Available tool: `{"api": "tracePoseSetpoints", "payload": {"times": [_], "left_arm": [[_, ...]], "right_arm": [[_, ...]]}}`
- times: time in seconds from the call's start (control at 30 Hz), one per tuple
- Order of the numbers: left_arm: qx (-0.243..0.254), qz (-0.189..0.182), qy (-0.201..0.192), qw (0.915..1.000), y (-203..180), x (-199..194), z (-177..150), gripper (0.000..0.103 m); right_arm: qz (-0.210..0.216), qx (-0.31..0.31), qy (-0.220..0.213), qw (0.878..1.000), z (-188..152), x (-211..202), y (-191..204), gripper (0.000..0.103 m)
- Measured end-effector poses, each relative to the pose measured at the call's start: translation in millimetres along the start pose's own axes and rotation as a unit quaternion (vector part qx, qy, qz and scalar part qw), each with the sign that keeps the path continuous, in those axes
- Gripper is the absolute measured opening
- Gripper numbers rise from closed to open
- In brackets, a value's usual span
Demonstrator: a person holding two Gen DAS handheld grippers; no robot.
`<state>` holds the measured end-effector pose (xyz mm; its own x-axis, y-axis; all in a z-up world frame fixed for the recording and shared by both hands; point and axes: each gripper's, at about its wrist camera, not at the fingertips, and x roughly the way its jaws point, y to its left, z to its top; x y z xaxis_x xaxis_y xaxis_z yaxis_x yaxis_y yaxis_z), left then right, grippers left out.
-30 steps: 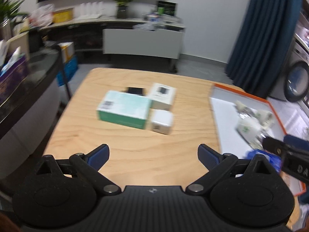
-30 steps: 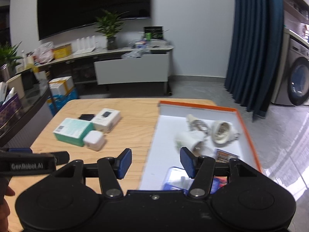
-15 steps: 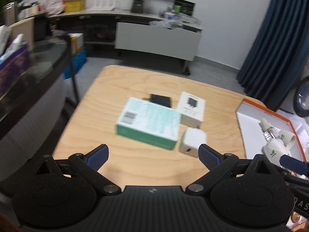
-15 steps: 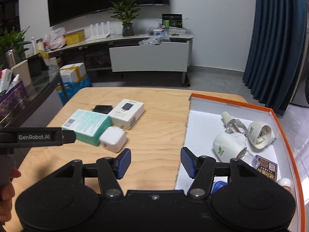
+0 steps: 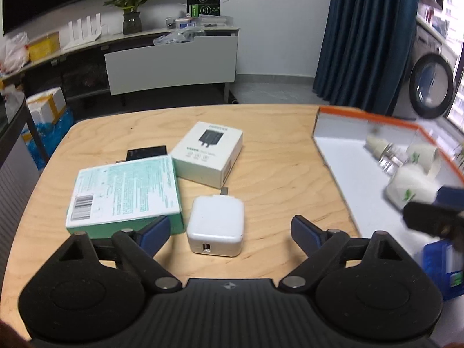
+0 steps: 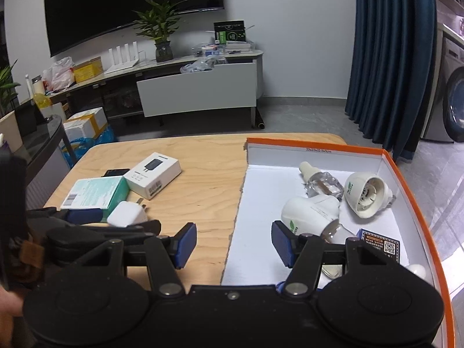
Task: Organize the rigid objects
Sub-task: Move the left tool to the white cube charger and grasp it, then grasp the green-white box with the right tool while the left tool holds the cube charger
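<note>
- Left gripper [image 5: 230, 230]: lower centre of the left wrist view, jaws wide and closing. The white charger [image 5: 215, 224] lies between them on the tabletop [image 5: 275, 156]; the pads do not touch it.
- Left pad sits in front of the near corner of the green box [image 5: 124, 194]; whether they touch cannot be told.
- Up from the charger: a white carton [image 5: 207, 153] with a plug printed on top, just beside the green box. A small black item [image 5: 146, 153] lies behind the green box, upper left of the cluster.
- Right gripper [image 6: 233, 245]: lower centre of the right wrist view, jaws about half open with nothing between them, straddling the left edge of the orange-rimmed tray [image 6: 417, 203].
- Inside the tray, right half of that frame: a white bottle [image 6: 310, 213] with a green leaf mark on its side, a clear glass bottle [image 6: 319, 184] behind it, a white cup-shaped shell [image 6: 366, 194] lying open-end forward, a dark printed card [image 6: 380, 245] near the lower right.
- Tray sits at the right side of the tabletop, well apart from the box cluster.
</note>
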<state>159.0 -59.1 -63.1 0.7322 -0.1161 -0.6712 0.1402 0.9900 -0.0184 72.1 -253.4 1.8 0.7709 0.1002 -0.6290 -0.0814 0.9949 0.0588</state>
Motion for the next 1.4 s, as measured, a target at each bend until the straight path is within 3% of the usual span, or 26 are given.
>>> {"api": "tracePoseSetpoints", "payload": {"times": [0.07,0.17,0.23,0.27,0.47,0.6,0.8,1.0,1.1,1.23,1.3,1.4], "left_arm": [[0.004,-0.006,0.003,1.0000,-0.8,5.6,-2.7,0.087],[0.016,0.001,0.002,0.9999,-2.5,13.3,-3.9,0.073],[0.019,0.005,-0.008,0.9998,-2.0,13.5,-2.6,0.059],[0.013,0.003,-0.010,0.9999,0.1,13.2,-1.2,0.042],[-0.009,-0.018,-0.010,0.9998,8.3,2.8,-0.5,0.042],[-0.024,-0.028,-0.027,0.9990,13.6,-30.0,-7.2,0.042],[-0.084,-0.008,-0.035,0.9958,47.1,-83.7,-23.9,0.042],[-0.110,0.038,-0.037,0.9925,78.4,-113.5,-41.4,0.042],[-0.127,0.048,-0.038,0.9901,88.5,-117.5,-45.9,0.042],[-0.140,0.054,-0.044,0.9877,97.0,-123.3,-46.4,0.042],[-0.146,0.057,-0.047,0.9866,104.9,-125.0,-48.3,0.042],[-0.158,0.053,-0.046,0.9849,110.7,-123.1,-48.8,0.042]], "right_arm": [[0.001,0.005,0.001,1.000,-0.2,2.3,-2.1,0.070],[0.001,0.007,0.002,1.000,-1.7,4.1,-3.4,0.070],[0.001,0.008,0.002,1.000,-1.9,4.6,-3.5,0.070],[0.002,0.009,0.002,1.000,-1.5,4.9,-3.5,0.070],[0.009,0.003,0.006,1.000,1.3,8.1,2.2,0.070],[0.054,-0.021,0.011,0.998,11.4,13.2,16.1,0.070],[0.143,-0.087,0.021,0.986,46.3,49.2,76.8,0.070],[0.178,-0.132,0.053,0.974,79.5,117.4,145.0,0.070],[0.161,-0.171,0.058,0.970,86.7,140.3,175.3,0.070],[0.063,-0.194,0.083,0.975,84.3,167.9,185.7,0.068],[0.052,-0.190,0.099,0.975,77.3,160.8,175.8,0.068],[0.023,-0.226,0.135,0.964,53.9,134.1,164.8,0.067]]}}
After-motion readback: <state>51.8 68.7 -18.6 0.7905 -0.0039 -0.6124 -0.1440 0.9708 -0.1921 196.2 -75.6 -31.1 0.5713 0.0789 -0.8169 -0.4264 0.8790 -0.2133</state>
